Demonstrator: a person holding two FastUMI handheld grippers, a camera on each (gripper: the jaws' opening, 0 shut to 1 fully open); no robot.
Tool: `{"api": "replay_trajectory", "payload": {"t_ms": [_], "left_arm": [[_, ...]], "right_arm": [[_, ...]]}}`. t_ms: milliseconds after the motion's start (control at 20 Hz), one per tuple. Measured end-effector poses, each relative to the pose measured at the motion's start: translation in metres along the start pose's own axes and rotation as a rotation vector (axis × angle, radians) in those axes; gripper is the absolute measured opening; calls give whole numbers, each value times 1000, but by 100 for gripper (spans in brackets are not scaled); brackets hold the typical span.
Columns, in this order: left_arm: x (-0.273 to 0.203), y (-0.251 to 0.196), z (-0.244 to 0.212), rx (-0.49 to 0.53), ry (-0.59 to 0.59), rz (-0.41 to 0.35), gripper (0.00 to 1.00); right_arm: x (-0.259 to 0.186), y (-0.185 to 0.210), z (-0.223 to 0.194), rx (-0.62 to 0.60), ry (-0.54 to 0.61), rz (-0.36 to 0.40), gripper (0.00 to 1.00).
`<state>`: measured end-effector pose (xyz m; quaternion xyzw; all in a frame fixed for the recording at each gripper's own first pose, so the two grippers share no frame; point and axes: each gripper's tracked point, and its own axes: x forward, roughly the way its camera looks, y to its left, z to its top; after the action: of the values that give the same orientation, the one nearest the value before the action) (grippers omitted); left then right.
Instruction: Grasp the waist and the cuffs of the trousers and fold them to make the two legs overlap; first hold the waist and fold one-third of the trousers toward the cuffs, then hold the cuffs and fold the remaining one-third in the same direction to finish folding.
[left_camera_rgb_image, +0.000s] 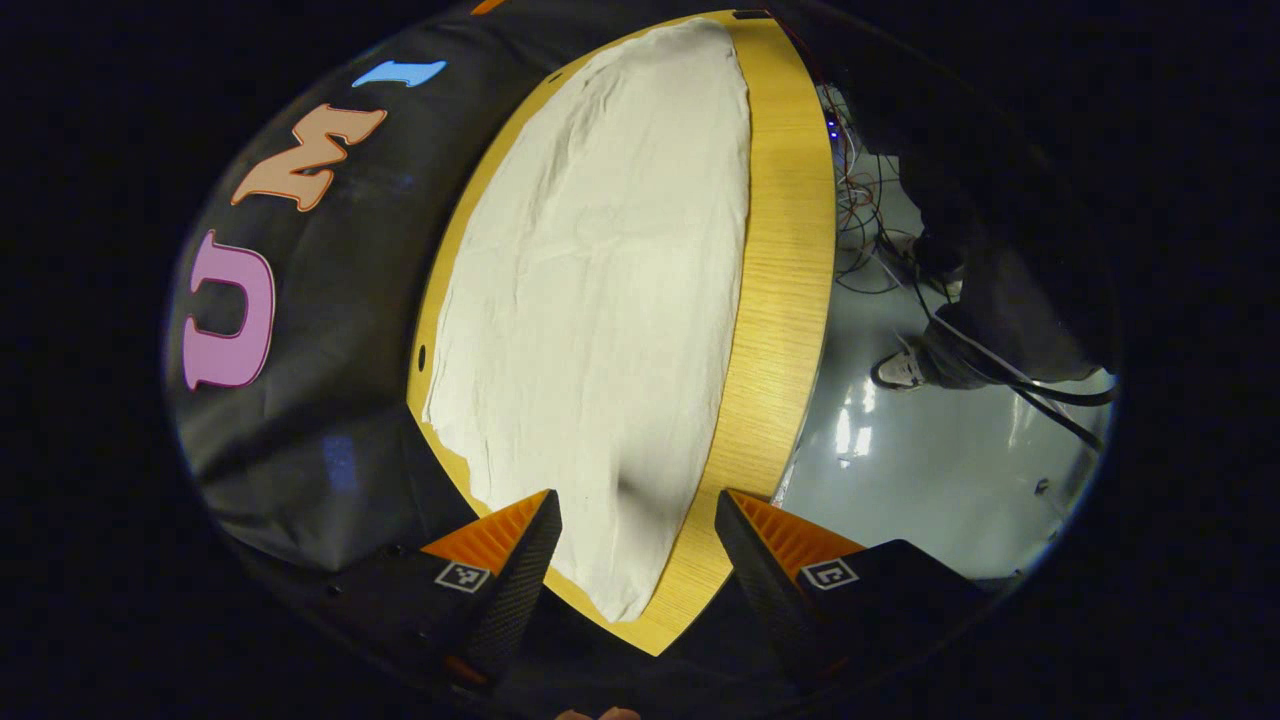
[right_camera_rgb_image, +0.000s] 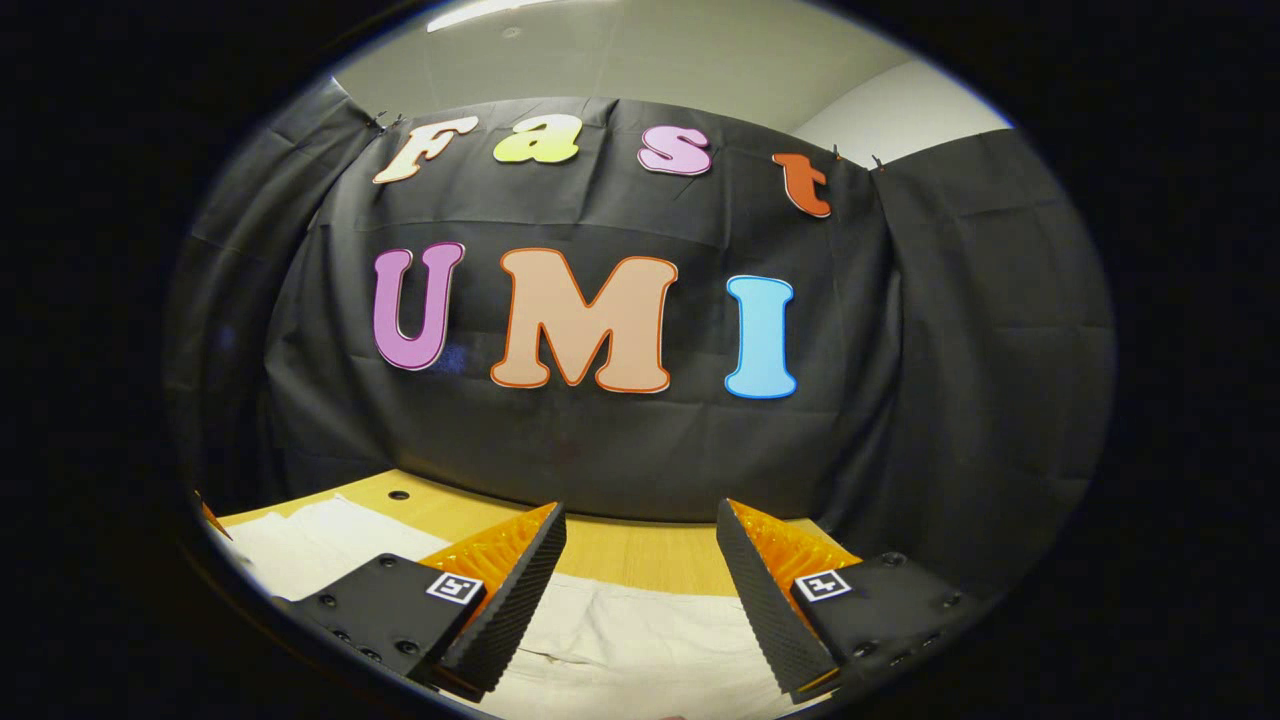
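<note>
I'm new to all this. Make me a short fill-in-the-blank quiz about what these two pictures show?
1. The pale trousers lie spread on a ____ table.
2. The left tool has its jaws ____, with nothing between them.
3. In the right gripper view, the right tool points toward the booth's black ____.
4. In the left gripper view, a person's shoe stands on the shiny ____.

Missing words: wooden; open; wall; floor

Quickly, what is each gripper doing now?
Left gripper: jaws open, holding nothing, above the trousers.
Right gripper: jaws open, holding nothing.
</note>
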<state>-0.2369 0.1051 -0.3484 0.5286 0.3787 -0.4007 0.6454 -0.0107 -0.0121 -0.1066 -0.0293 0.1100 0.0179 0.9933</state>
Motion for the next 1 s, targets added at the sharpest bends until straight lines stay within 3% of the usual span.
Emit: {"api": "replay_trajectory", "payload": {"t_ms": [300, 400, 450, 500, 650, 700, 1000], "left_arm": [[23, 18, 3, 57, 22, 9, 88], [34, 21, 4, 50, 44, 26, 69], [38, 22, 3, 61, 54, 36, 49], [39, 19, 3, 54, 56, 27, 45], [42, 9, 4, 18, 64, 9, 8], [40, 8, 4, 23, 67, 30, 3], [43, 11, 2, 13, 68, 107, 0]], "right_arm": [[-11, -25, -15, -43, 28, -48, 97], [-20, -37, -28, -76, 57, -70, 97], [-24, -41, -35, -91, 73, -75, 97], [-26, -44, -38, -104, 80, -76, 97], [-33, -54, -52, -171, 110, -73, 98], [-36, -58, -58, -210, 119, -63, 98], [-67, -91, -99, -494, 206, 9, 98]]}}
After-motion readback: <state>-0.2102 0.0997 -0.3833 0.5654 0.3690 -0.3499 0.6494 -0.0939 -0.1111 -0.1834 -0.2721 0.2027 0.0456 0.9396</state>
